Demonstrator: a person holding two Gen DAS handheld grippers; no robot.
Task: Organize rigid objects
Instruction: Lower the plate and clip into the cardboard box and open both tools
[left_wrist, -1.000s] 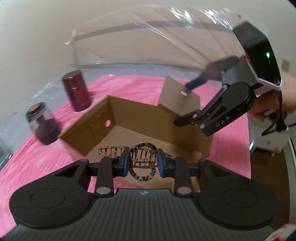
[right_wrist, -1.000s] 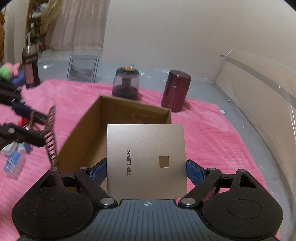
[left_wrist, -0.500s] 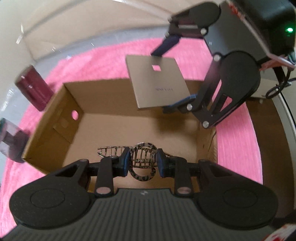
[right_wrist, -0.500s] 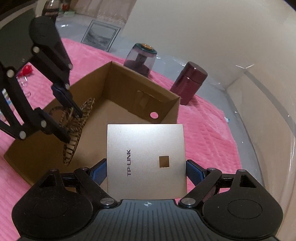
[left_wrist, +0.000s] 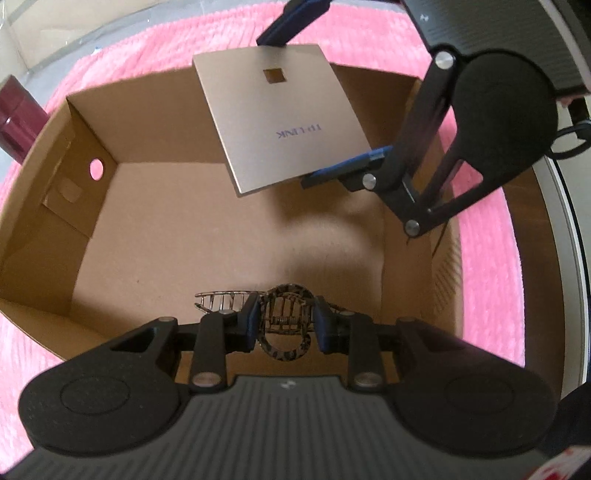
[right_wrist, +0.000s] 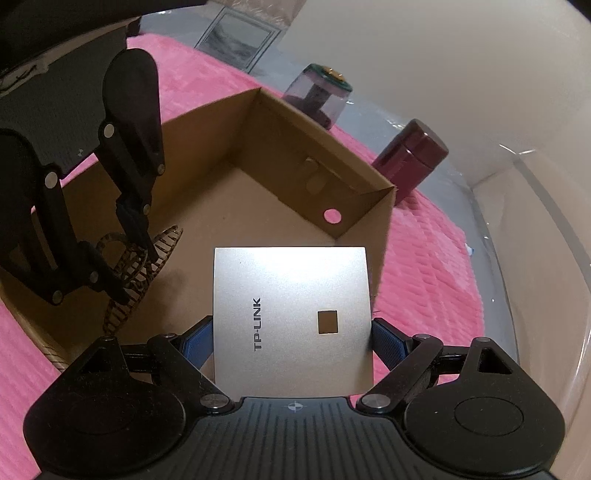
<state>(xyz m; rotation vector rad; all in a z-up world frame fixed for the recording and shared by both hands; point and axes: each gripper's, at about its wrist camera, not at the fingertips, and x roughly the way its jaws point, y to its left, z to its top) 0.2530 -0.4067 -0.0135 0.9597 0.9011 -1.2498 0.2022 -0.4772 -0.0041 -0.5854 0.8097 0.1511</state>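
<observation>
Two loads hang over the open brown cardboard box (left_wrist: 92, 236): left gripper (left_wrist: 284, 325) pinches a tortoiseshell hair claw (left_wrist: 284, 328), right gripper (right_wrist: 291, 339) clamps a flat silver TP-LINK panel (right_wrist: 291, 317). Crowded together, they risk clashing; released tilted, the panel may catch the box wall.

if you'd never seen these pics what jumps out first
An open cardboard box on a pink blanket, with both grippers over it. The right gripper grips a flat silver TP-LINK panel by its edges above the box's right side. The left gripper is shut on a leopard-print hair claw above the bare box floor.
</observation>
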